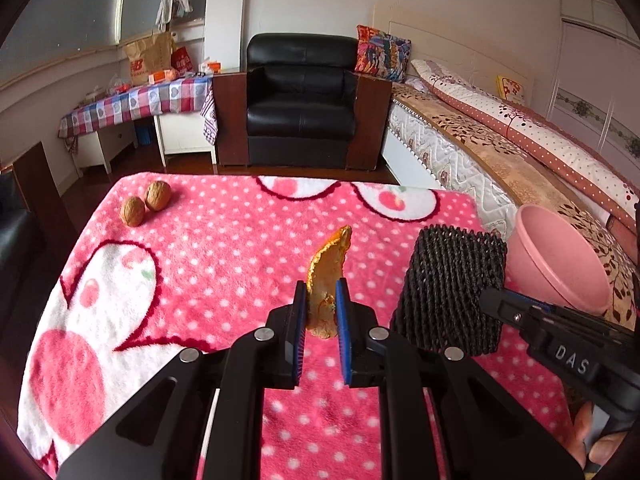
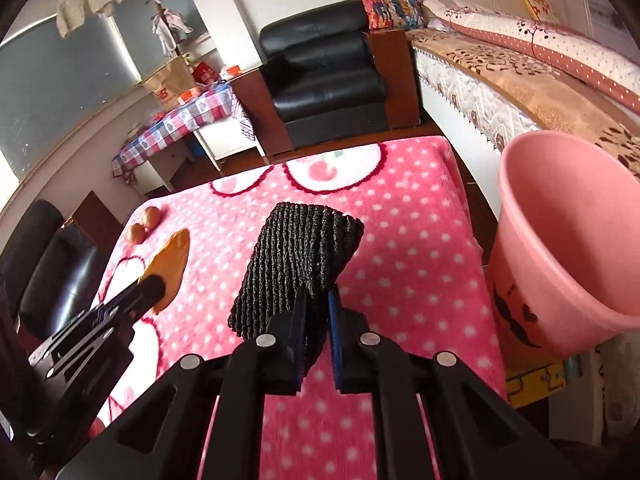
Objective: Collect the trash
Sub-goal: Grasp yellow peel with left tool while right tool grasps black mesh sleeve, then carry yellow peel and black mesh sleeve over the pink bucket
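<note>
Left gripper (image 1: 322, 312) pinches an orange peel (image 1: 326, 276), held upright above the pink polka-dot blanket (image 1: 224, 248). Right gripper (image 2: 316, 316) clamps down on a black foam mesh sleeve (image 2: 296, 264), lifted just off the blanket. The pink bin (image 2: 560, 240) waits at the table's right edge, tilted, mouth open. Two walnuts (image 1: 146, 202) sit at the far left corner.
</note>
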### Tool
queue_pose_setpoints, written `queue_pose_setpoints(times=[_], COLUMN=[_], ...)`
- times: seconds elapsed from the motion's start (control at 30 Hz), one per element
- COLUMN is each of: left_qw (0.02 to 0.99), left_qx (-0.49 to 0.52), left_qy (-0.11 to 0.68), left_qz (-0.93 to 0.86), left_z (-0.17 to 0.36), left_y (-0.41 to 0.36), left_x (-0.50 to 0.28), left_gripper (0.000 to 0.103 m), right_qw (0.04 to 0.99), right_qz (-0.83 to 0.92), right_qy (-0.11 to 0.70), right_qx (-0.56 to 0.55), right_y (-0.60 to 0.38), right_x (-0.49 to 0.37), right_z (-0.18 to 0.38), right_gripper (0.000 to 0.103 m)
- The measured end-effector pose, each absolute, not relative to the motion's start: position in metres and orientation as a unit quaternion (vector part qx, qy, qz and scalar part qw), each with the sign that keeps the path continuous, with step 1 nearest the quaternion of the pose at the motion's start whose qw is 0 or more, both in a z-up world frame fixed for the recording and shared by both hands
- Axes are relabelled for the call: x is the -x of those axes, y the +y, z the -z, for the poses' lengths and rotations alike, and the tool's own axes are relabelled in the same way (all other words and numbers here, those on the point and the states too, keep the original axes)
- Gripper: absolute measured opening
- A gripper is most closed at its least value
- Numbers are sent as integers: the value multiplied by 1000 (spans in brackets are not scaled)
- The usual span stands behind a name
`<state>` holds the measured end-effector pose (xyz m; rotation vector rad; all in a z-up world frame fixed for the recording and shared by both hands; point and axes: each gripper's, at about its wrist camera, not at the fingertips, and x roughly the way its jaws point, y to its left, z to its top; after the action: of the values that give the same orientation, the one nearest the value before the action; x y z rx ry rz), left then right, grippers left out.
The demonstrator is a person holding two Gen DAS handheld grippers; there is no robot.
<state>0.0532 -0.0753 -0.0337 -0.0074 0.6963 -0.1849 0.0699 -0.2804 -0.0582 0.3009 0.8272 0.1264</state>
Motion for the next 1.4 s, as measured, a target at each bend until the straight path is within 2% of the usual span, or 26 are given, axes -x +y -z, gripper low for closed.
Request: queue_pose_setpoints(times=[0.7, 1.4], left_qw=[945, 936], left_qx=[-27, -52], left_qy=[301, 275], left_qz=[123, 215], left_z=[2, -14], left_y=[-138, -257], left_x=[-16, -23], left_gripper=[13, 13], right_qw=[925, 926], right_qz=[-33, 98], right_qy=[347, 310], right_qx=[-151, -191], right_y=[-321, -443], right_x=[0, 16], right_z=[17, 2], right_gripper=[9, 10])
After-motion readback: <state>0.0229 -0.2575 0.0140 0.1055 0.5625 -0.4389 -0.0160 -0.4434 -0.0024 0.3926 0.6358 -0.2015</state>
